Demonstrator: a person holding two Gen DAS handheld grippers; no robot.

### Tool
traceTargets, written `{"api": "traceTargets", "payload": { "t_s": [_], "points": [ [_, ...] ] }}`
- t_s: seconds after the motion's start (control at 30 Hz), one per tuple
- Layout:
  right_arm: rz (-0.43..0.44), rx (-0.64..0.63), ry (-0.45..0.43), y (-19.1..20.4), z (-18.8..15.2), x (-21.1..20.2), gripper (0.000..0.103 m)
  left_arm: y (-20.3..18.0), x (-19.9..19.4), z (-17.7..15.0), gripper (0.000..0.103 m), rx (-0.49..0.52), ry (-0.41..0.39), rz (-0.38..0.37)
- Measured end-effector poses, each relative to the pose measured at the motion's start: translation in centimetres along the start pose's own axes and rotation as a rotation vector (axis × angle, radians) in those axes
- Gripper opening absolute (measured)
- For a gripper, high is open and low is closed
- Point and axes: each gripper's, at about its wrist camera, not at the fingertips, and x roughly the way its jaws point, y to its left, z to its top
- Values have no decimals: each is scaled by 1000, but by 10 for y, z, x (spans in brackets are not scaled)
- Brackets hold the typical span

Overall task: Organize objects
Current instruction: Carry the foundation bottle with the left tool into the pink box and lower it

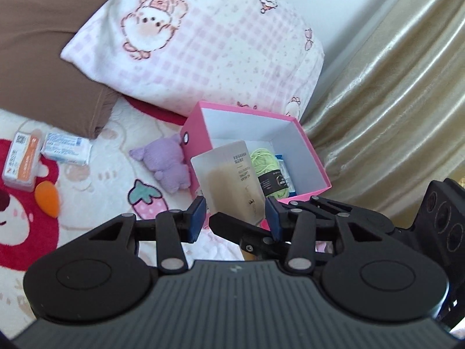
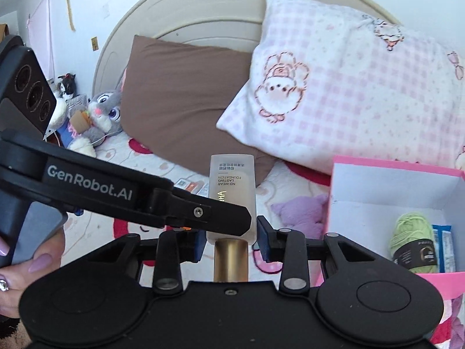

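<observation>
A frosted foundation bottle (image 1: 229,180) with a gold cap (image 2: 231,258) is held upside down over the bed, near an open pink box (image 1: 197,133). My left gripper (image 1: 236,218) is shut on the bottle's flat sides, its blue pads against both edges. My right gripper (image 2: 231,241) is shut on the same bottle (image 2: 232,180) just above the cap. One left finger (image 2: 221,218) crosses the bottle in the right wrist view, and a right finger (image 1: 229,222) crosses it in the left wrist view. Inside the box (image 2: 377,165) lie green yarn (image 2: 409,232) and a blue packet (image 2: 443,247).
A purple plush (image 1: 165,163) leans on the box's left wall. Two medicine boxes (image 1: 43,154) and an orange sponge (image 1: 48,199) lie on the blanket at left. A pink checked pillow (image 1: 203,37) and a brown pillow (image 1: 43,43) sit behind; a gold curtain (image 1: 392,101) hangs right. A hand (image 2: 37,261) grips the left handle.
</observation>
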Motion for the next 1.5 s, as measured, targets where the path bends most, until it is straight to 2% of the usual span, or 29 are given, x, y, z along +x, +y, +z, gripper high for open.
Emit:
{"api": "traceTargets", "payload": {
  "t_s": [0.23, 0.43, 0.6, 0.73, 0.93, 1.0, 1.07, 1.17, 1.4, 1.5],
  "points": [
    [-118, 30, -48, -56, 14, -9, 40, -40, 59, 34, 43, 9, 36, -50],
    [-198, 110, 14, -111, 12, 20, 40, -51, 137, 56, 44, -35, 164, -34],
    [-194, 244, 79, -156, -4, 47, 40, -49, 194, 59, 44, -46, 261, 25],
    [-166, 316, 135, -177, -16, 71, 40, -40, 221, 57, 44, -70, 328, 80],
    [-174, 287, 183, -183, -22, 96, 40, -43, 245, 60, 40, -9, 349, 168],
    [-170, 291, 220, -185, -23, 105, 40, -42, 250, 64, 32, -32, 341, 129],
    [-147, 303, 232, -185, -29, 112, 40, -42, 258, 66, 32, -63, 384, 82],
    [-159, 277, 229, -180, -33, 117, 40, -42, 261, 65, 26, -58, 377, 116],
    [-186, 288, 246, -177, -31, 114, 40, -29, 250, 66, 28, -112, 363, 55],
    [-189, 289, 261, -173, -29, 105, 40, -31, 239, 69, 26, -89, 337, 54]
  ]
}}
